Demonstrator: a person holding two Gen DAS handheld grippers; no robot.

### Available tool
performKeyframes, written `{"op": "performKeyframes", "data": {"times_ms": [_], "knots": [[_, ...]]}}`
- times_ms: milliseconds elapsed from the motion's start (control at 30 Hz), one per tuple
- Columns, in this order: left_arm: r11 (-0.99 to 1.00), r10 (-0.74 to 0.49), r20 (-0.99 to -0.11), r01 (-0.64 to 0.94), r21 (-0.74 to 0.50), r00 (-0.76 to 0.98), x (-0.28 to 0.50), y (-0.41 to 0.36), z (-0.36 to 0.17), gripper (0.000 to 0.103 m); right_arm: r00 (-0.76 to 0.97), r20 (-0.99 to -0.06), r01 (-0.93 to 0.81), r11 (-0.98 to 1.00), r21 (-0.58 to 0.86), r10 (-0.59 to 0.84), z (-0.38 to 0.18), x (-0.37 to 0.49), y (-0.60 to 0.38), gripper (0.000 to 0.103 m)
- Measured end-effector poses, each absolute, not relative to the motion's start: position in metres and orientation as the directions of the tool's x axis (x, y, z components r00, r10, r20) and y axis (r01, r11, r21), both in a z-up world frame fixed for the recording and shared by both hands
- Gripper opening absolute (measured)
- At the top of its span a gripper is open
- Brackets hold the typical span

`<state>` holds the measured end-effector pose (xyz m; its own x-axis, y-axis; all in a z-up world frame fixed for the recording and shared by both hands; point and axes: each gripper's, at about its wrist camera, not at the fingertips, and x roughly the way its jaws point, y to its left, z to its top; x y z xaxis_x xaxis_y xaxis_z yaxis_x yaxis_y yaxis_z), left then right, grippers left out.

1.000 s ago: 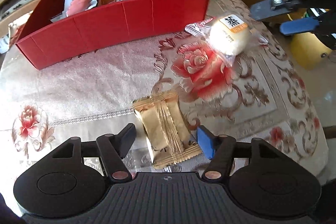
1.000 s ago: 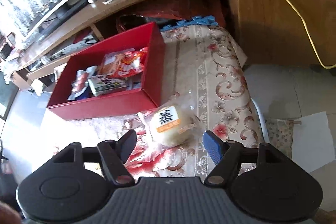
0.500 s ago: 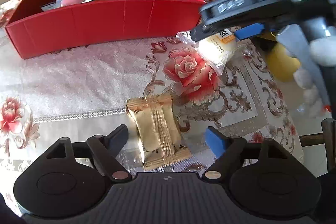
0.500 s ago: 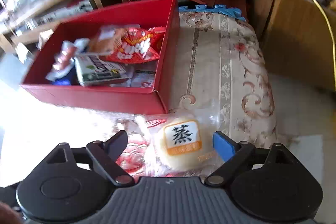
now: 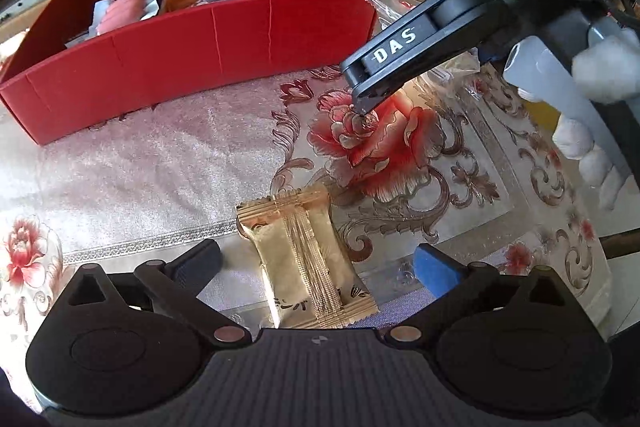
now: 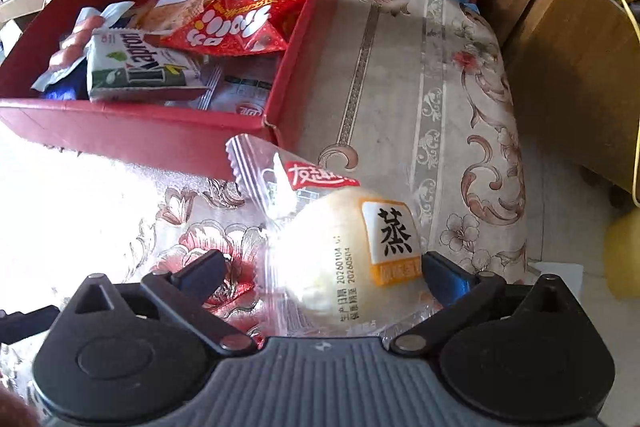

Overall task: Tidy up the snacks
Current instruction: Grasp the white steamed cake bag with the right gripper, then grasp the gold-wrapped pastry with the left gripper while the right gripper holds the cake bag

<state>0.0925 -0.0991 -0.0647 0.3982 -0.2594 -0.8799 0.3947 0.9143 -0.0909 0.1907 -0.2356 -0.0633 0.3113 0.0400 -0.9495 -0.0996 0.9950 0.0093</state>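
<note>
A gold snack packet [image 5: 306,259] lies on the floral tablecloth between the fingers of my open left gripper [image 5: 318,267]. A round white steamed cake in a clear wrapper [image 6: 348,251] lies between the fingers of my open right gripper [image 6: 320,271], touching the blue right finger pad [image 6: 444,277]. The right gripper also shows in the left wrist view [image 5: 412,59], lowered over the cake beside the box. A red box [image 5: 192,39] holds several snack packets [image 6: 224,23] and stands behind both; it also shows in the right wrist view [image 6: 132,129].
The table's right edge [image 6: 516,147] drops to the floor. A wooden cabinet [image 6: 580,67] stands past it. A yellow object [image 6: 624,259] sits on the floor at right. A shelf with cables runs behind the box.
My right gripper has moved down and forward, so the steamed cake now sits between its fingers. My left gripper has stayed around the gold packet.
</note>
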Motion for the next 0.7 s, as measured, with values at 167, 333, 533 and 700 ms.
{"op": "performKeyframes", "data": {"times_ms": [167, 333, 533, 700], "knots": [[0.920, -0.267, -0.882, 0.375, -0.113, 0.388, 0.098, -0.096, -0.066, 0.103, 0.317, -0.943, -0.087, 0.993, 0.079, 0.103, -0.057, 0.187, -0.248, 0.099], [0.918, -0.275, -0.882, 0.377, -0.123, 0.382, 0.100, -0.095, -0.065, 0.103, 0.343, -0.931, -0.033, 0.992, 0.119, 0.123, -0.049, 0.185, -0.262, 0.081], [0.909, -0.280, -0.882, 0.401, -0.115, 0.380, 0.097, -0.094, -0.065, 0.103, 0.347, -0.905, -0.060, 0.969, 0.238, 0.244, -0.026, 0.175, -0.258, 0.084], [0.907, -0.274, -0.882, 0.408, -0.104, 0.384, 0.095, -0.094, -0.065, 0.103, 0.364, -0.895, -0.082, 0.966, 0.246, 0.259, -0.019, 0.169, -0.252, 0.091]]}}
